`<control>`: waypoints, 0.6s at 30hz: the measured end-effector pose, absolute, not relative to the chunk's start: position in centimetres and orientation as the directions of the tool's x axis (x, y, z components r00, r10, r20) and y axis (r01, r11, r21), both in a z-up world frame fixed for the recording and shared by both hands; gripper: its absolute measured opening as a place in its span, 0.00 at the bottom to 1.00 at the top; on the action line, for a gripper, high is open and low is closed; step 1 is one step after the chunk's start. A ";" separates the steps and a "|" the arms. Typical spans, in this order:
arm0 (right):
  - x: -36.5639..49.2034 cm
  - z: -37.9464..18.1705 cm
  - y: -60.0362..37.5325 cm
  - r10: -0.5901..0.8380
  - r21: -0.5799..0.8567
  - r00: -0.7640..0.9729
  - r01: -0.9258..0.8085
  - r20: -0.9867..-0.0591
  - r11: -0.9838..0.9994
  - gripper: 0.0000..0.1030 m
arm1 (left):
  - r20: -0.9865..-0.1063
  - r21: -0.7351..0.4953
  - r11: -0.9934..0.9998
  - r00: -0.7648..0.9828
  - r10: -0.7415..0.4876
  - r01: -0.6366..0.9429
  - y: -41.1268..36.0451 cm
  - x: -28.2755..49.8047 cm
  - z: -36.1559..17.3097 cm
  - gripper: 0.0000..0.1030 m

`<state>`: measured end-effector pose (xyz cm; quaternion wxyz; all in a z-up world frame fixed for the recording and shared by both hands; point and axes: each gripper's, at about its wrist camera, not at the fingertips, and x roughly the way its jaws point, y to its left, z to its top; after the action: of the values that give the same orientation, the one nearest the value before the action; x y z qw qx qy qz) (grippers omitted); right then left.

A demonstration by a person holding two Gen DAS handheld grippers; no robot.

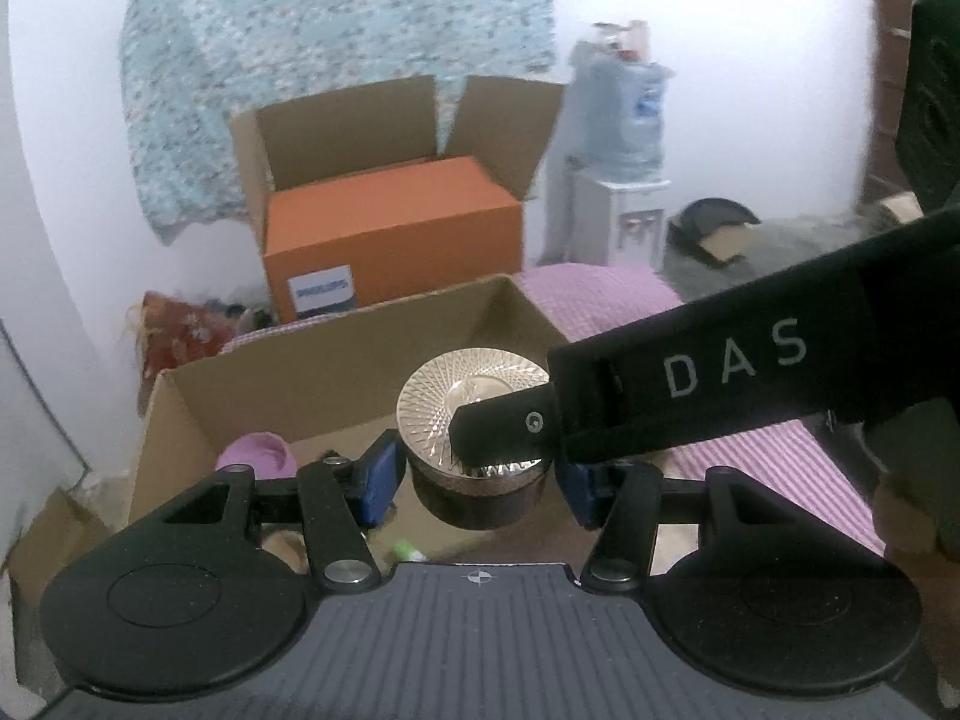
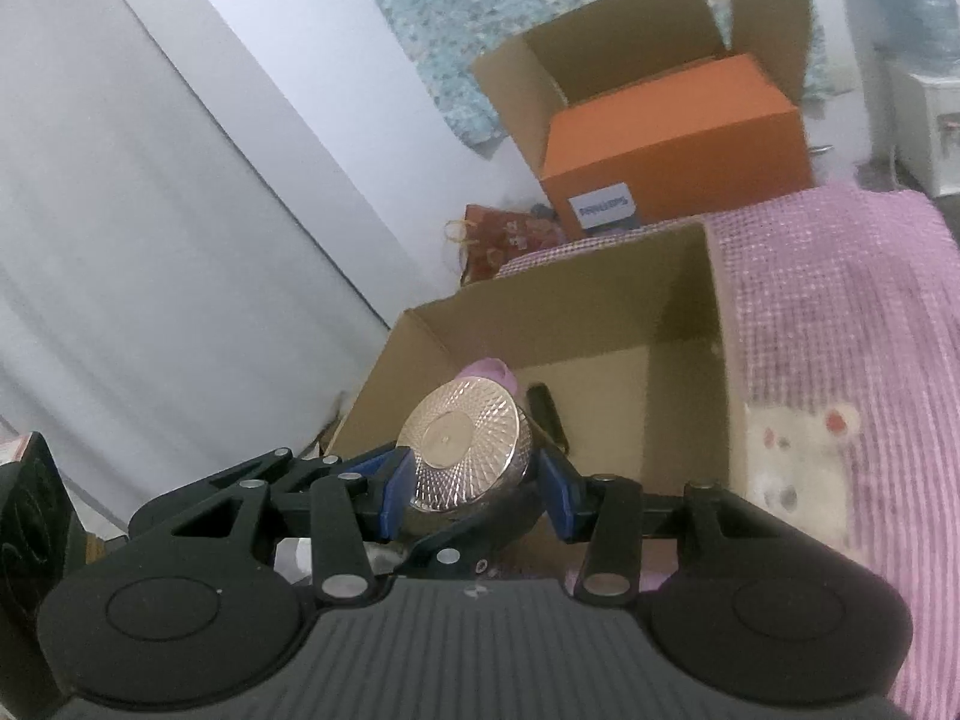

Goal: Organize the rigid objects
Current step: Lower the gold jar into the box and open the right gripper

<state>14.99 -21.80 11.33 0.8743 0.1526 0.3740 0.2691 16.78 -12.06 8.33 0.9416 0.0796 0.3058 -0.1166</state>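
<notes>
Both grippers clamp the round jar (image 1: 480, 468): left gripper (image 1: 480, 483) on its dark base, right gripper (image 2: 474, 492) at the faceted metal lid. It hangs above the cardboard box (image 2: 684, 324), whose far wall is at twelve o'clock. Looks rigid, slippery, hefty; take the sides.

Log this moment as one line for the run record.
left gripper: shut on round jar | right gripper: shut on same jar, at its patterned lid | location: above open cardboard box | pink item in box
</notes>
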 end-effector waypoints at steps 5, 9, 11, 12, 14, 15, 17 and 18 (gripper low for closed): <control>20.9 10.9 -21.0 0.598 0.463 0.525 -0.378 -0.606 0.802 0.47 | -0.627 0.079 0.976 0.771 -0.110 0.204 -12.0 21.0 8.0 0.53; 25.1 9.9 -19.9 0.603 0.456 0.480 -0.395 -0.637 0.797 0.47 | -0.655 0.085 0.985 0.753 -0.056 0.147 -11.7 24.1 7.4 0.52; 27.0 9.3 -19.3 0.596 0.448 0.460 -0.397 -0.658 0.801 0.47 | -0.675 0.077 0.990 0.737 -0.038 0.121 -11.5 25.7 6.8 0.52; 27.6 9.0 -19.1 0.593 0.444 0.452 -0.397 -0.667 0.803 0.47 | -0.684 0.073 0.991 0.728 -0.031 0.111 -11.4 26.4 6.5 0.52; 29.4 8.1 -18.6 0.588 0.444 0.429 -0.393 -0.686 0.805 0.47 | -0.702 0.078 0.993 0.712 -0.011 0.092 -11.2 27.7 5.9 0.52; 30.0 7.7 -18.5 0.585 0.446 0.420 -0.388 -0.694 0.807 0.47 | -0.709 0.083 0.993 0.705 -0.003 0.087 -11.2 28.4 5.6 0.52; 31.6 6.8 -18.1 0.578 0.446 0.397 -0.379 -0.713 0.811 0.47 | -0.729 0.082 0.994 0.685 0.007 0.078 -10.9 29.5 4.9 0.52; 32.2 6.4 -18.0 0.575 0.447 0.385 -0.375 -0.722 0.812 0.47 | -0.739 0.080 0.994 0.673 0.009 0.075 -10.7 30.0 4.5 0.52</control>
<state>32.23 -17.96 6.36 0.8256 0.1055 0.4738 0.2878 30.03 -10.70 4.50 0.9133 0.0515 0.4037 -0.0180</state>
